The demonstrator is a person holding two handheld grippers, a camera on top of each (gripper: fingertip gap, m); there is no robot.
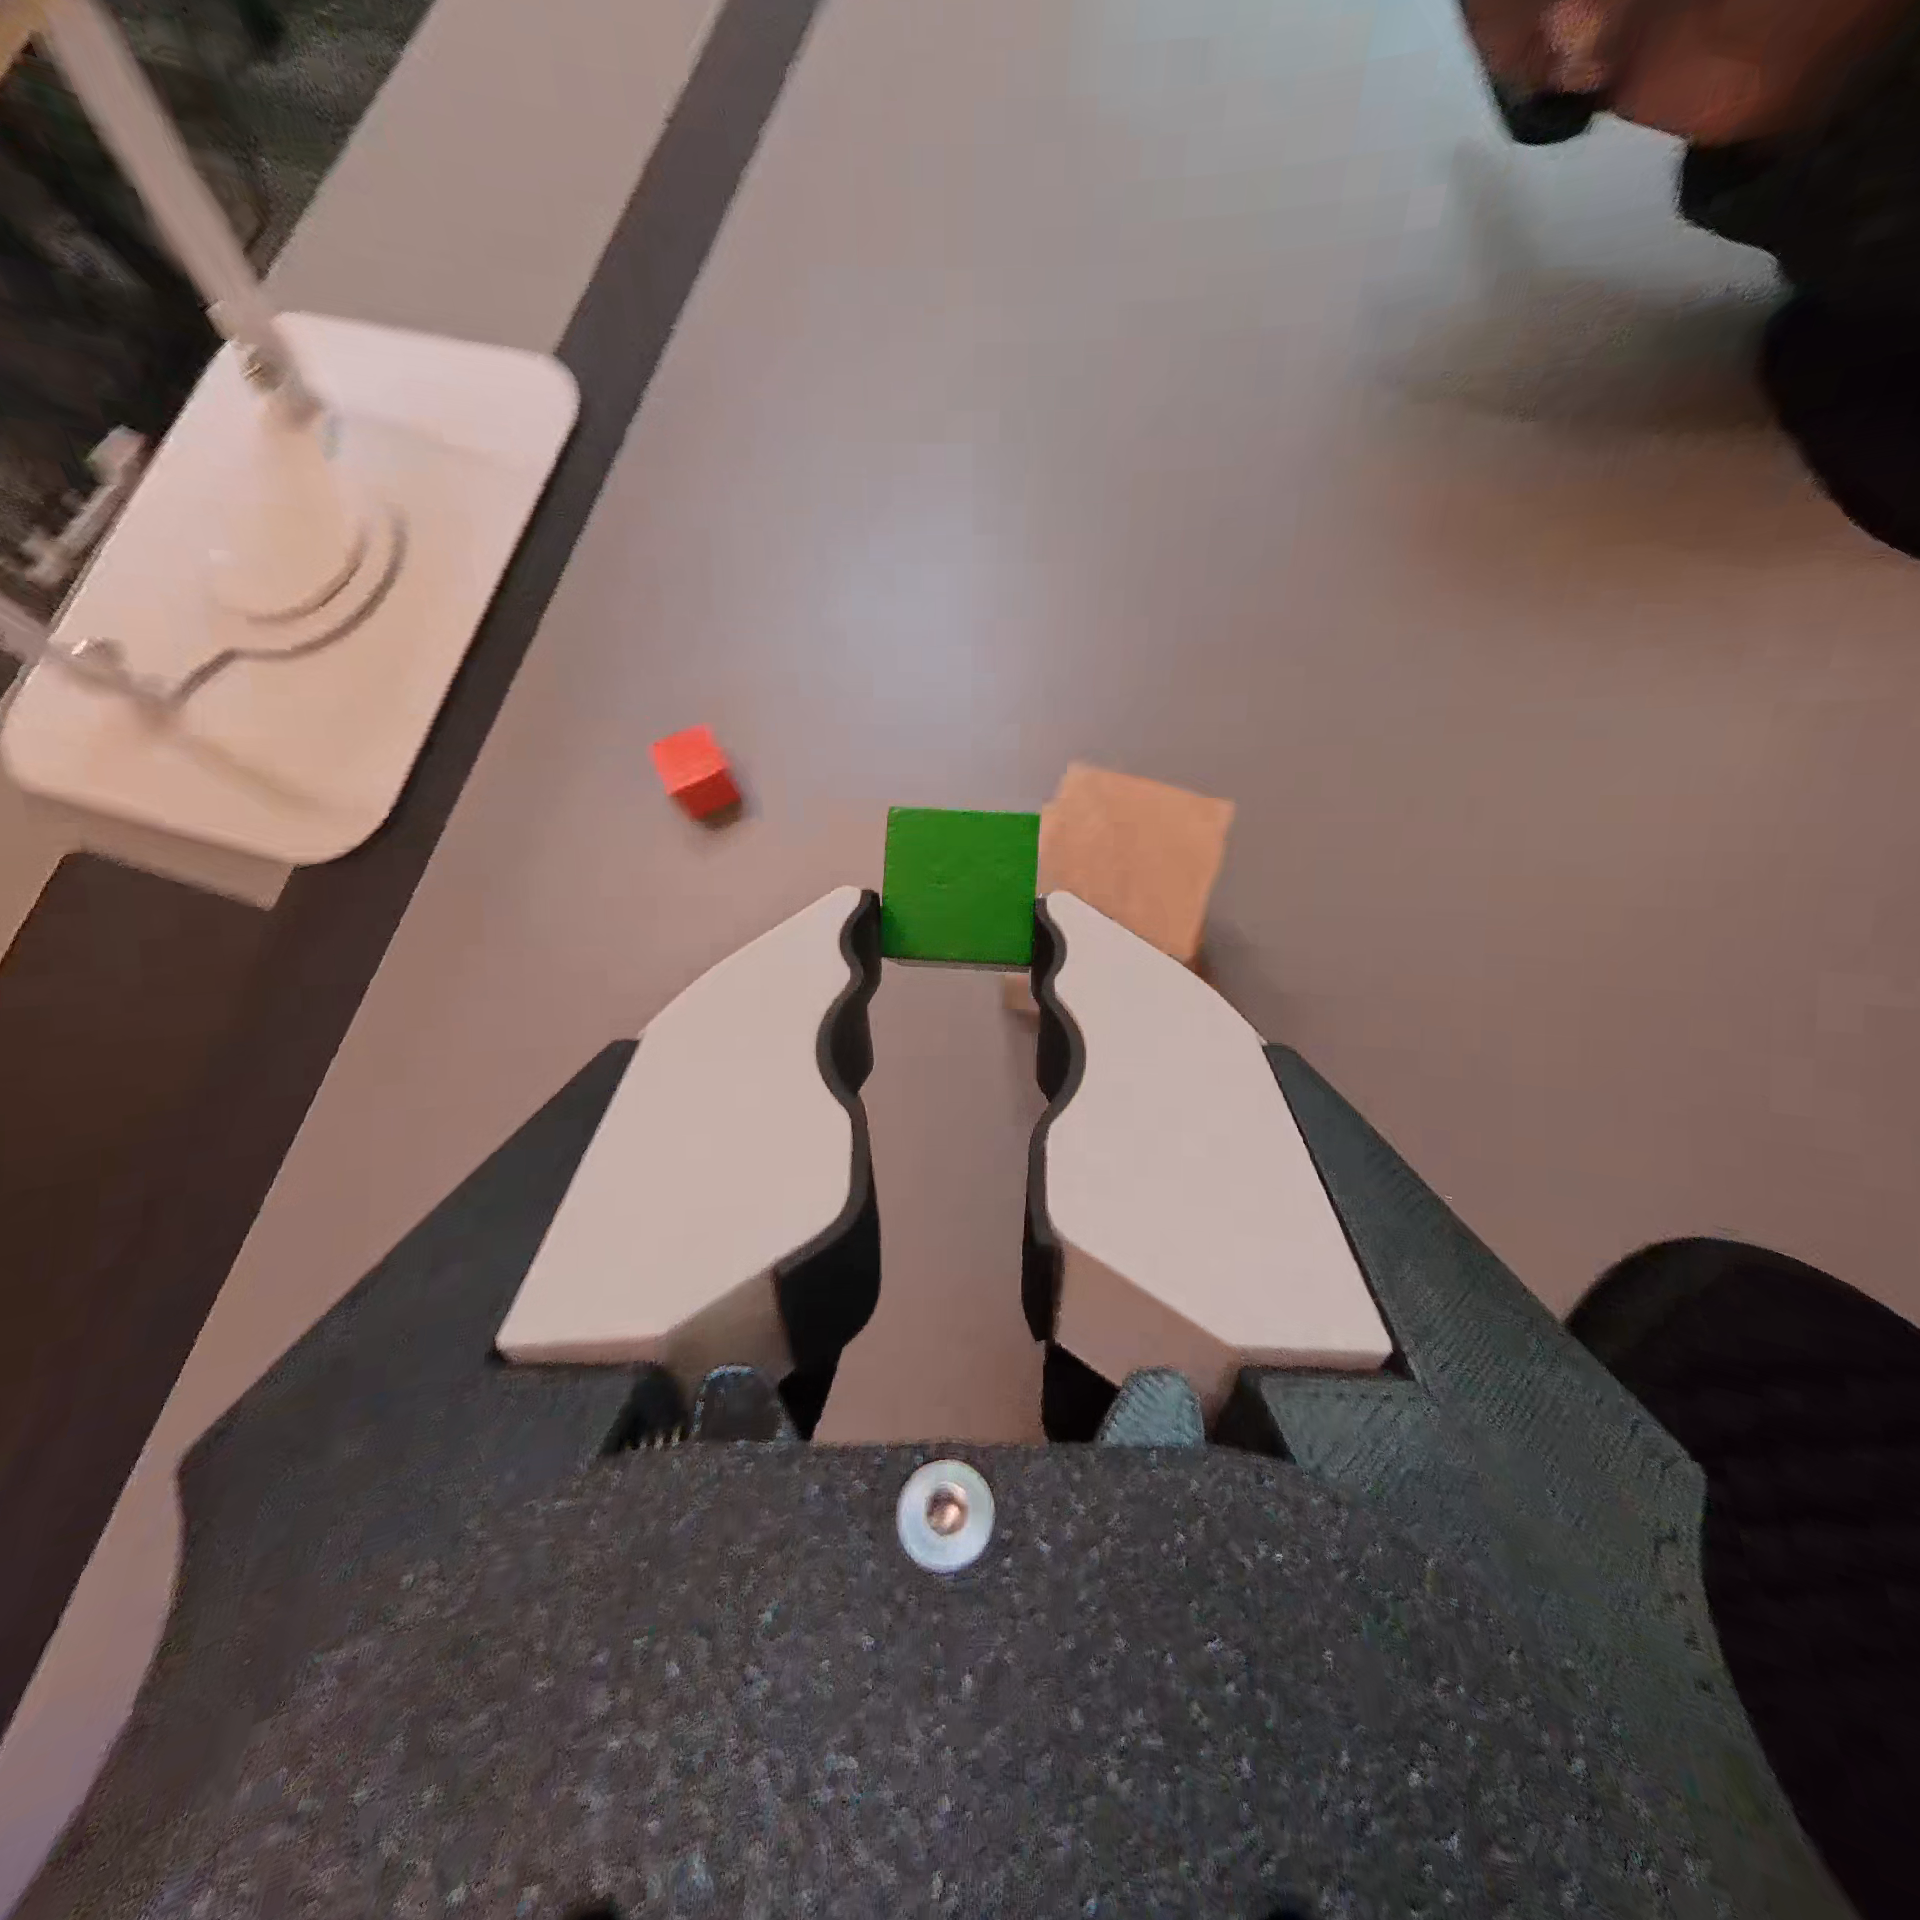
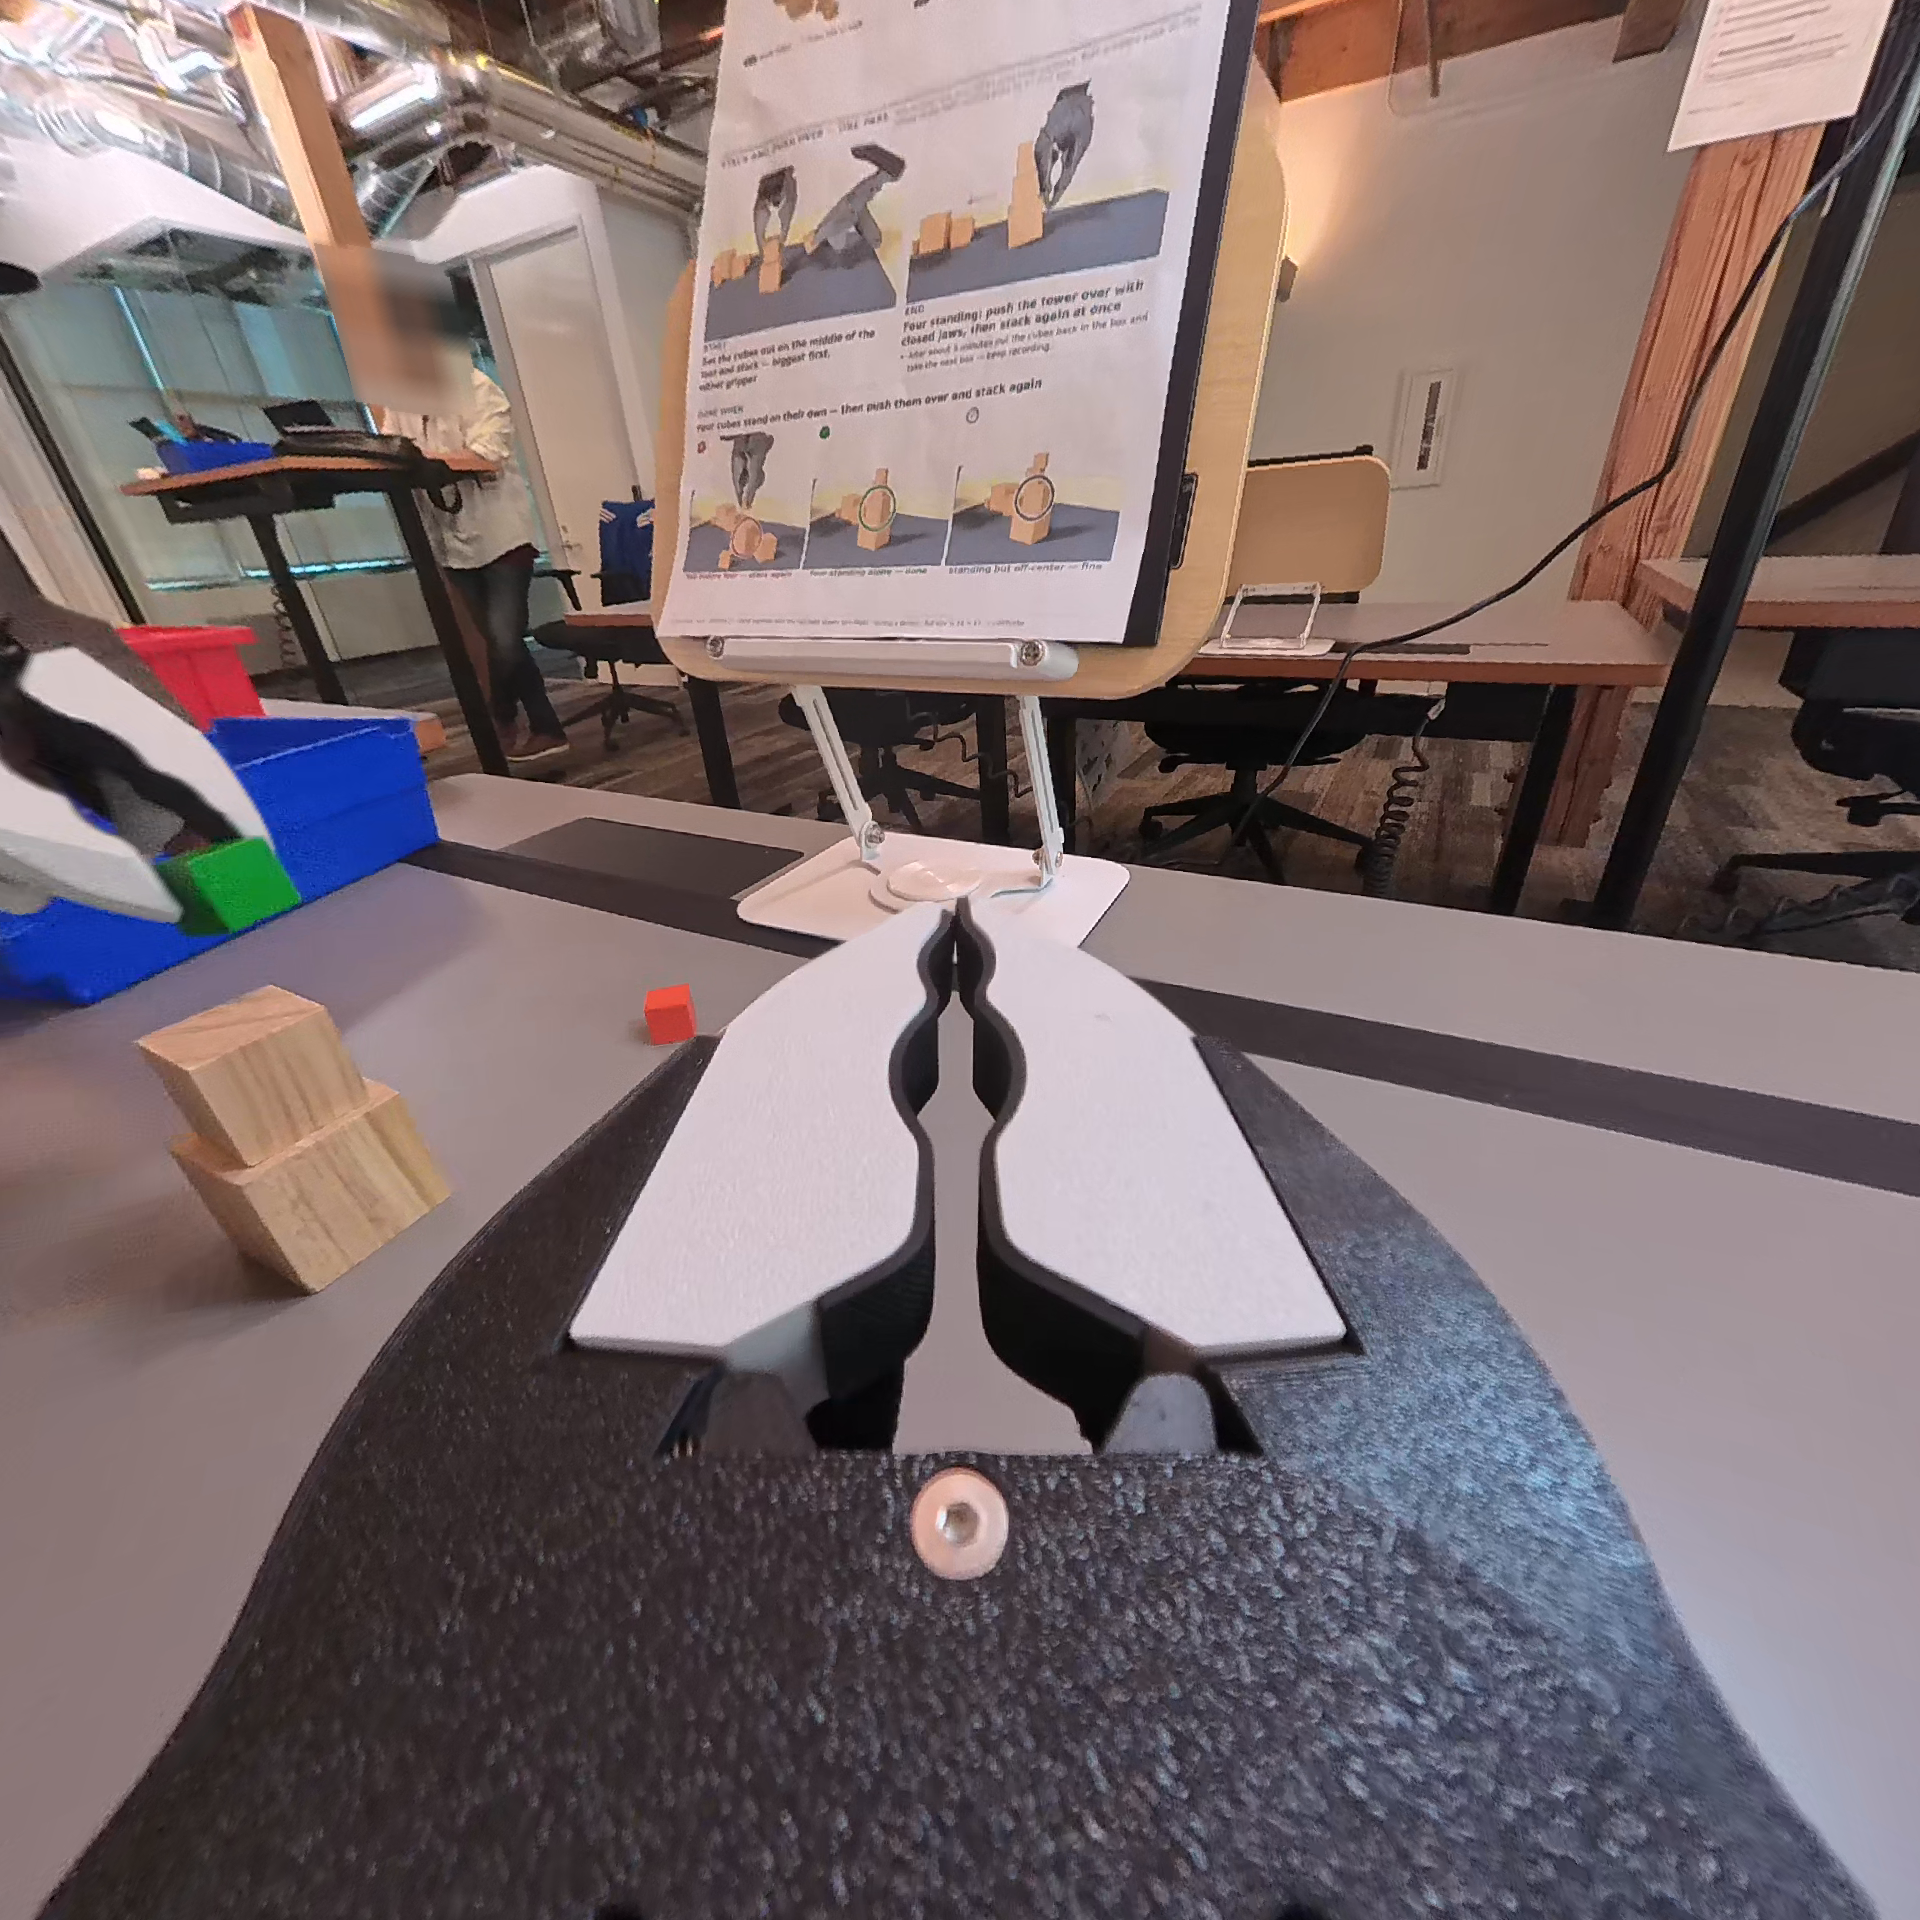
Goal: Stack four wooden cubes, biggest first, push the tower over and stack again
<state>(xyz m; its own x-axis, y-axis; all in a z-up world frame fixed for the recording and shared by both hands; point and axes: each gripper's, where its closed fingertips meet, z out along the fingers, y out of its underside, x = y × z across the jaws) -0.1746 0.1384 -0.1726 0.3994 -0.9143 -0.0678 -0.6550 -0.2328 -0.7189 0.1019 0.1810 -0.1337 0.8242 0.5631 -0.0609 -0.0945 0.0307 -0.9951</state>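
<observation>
Wooden blocks [image 1: 1132, 873] behind green cube [image 1: 958, 883]

The left gripper [image 1: 958, 914] is raised above the table, angled downward, its two fingertip pads pressed on opposite sides of a green cube [image 1: 960, 883]. The right gripper [image 2: 958, 914] lies low and level, jaws closed together on nothing

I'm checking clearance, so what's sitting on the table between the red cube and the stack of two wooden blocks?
Nothing: in the right wrist view the grey table is bare between the red cube and the wooden stack.
</observation>
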